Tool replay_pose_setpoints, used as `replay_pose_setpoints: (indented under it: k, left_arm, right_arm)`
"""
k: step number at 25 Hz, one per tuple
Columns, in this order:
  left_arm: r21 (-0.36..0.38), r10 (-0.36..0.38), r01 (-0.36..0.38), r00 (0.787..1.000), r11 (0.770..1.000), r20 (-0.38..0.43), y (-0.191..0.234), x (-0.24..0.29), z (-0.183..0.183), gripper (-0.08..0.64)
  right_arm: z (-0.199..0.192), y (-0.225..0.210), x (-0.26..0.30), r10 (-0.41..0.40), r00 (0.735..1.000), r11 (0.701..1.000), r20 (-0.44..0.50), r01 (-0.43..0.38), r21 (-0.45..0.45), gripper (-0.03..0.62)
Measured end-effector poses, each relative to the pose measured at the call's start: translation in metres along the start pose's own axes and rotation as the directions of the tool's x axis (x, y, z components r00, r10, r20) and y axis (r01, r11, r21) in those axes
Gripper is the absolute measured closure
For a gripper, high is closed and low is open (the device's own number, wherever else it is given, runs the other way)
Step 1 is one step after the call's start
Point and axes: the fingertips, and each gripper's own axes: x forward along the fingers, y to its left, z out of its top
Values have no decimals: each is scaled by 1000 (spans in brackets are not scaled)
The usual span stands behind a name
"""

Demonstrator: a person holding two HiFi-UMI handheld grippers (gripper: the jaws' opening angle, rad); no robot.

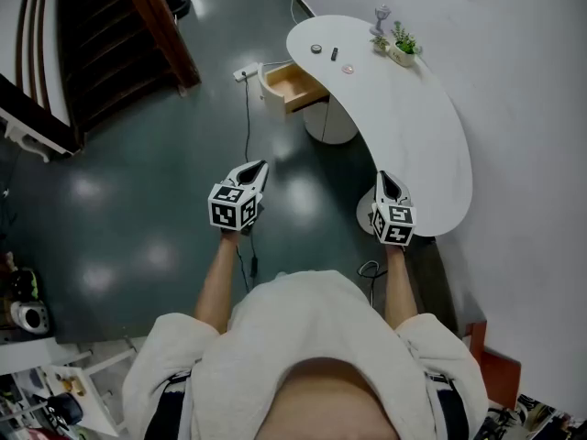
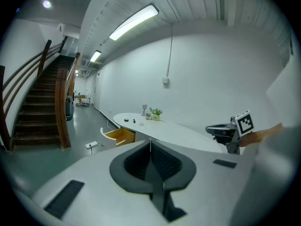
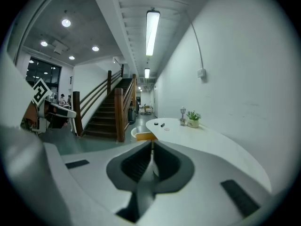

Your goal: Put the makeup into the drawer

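I have open floor (image 1: 138, 218) right up to the open drawer (image 1: 292, 87), which juts out from the tabletop's (image 1: 413, 126) far left edge. A cable (image 1: 246, 122) trails over the floor just beside it. The tabletop's middle is free. A plant (image 1: 404, 42) and a goblet (image 1: 381, 15) crowd its far edge by the wall (image 1: 532, 108). The staircase (image 1: 101, 53) stands well off to the left.

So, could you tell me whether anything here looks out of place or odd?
Nothing looks spilled or damaged. The drawer under the table's far end stands open, ready for the makeup. The one untidy thing is a power strip on the floor beside it, its cable trailing towards the person.
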Motion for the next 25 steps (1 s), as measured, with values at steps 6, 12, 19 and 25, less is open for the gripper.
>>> replay_pose_setpoints:
  k: [6, 12, 19, 25]
  left_arm:
    - [-10, 7, -7, 1000, 1000, -6, -11, 9, -5, 546]
    - [-23, 22, -22, 1000, 999, -9, -20, 25, -3, 546]
    - [-42, 36, -38, 999, 998, -34, -17, 38, -12, 546]
    - [-61, 23, -26, 999, 998, -42, 17, 73, -6, 546]
  right_arm:
    - [4, -4, 7, 53, 998, 999, 33, -53, -4, 221]
    - [-5, -17, 17, 78, 997, 997, 7, -78, 0, 224]
    - [-9, -27, 36, 87, 996, 996, -16, -87, 7, 235]
    - [-8, -28, 78, 84, 996, 996, -35, -83, 18, 261]
